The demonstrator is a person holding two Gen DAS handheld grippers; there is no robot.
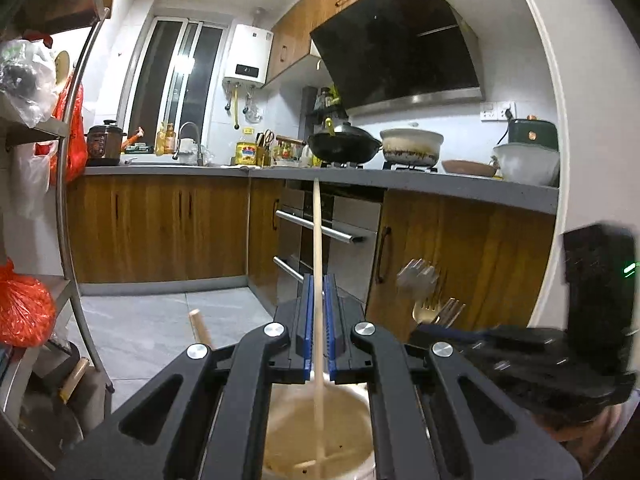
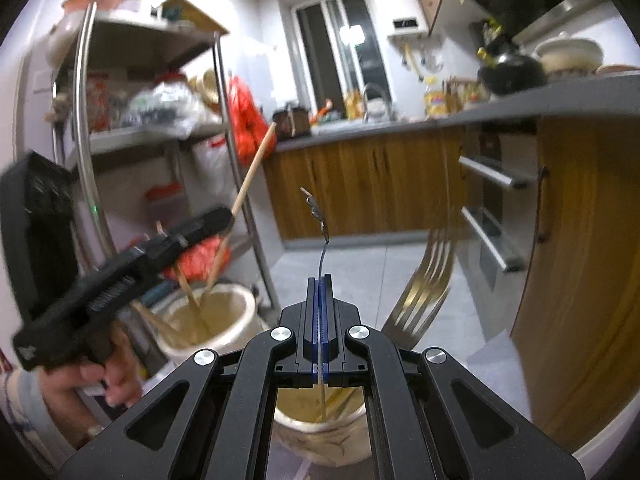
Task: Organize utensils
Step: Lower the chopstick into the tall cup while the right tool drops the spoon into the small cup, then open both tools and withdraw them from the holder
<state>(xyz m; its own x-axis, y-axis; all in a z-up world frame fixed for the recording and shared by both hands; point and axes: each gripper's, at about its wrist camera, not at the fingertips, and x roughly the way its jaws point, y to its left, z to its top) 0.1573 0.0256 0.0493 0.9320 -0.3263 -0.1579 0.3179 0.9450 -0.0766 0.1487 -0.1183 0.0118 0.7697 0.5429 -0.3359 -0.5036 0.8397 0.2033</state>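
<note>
Two grippers, both clamped: your left gripper pinches one chopstick standing in the cream cup beneath it; your right gripper grips one thin metal utensil over a second cup, beside two forks.

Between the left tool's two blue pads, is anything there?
Yes. In the left wrist view a wooden chopstick is clamped between the left tool's pads, its lower end reaching into the cream holder.
</note>
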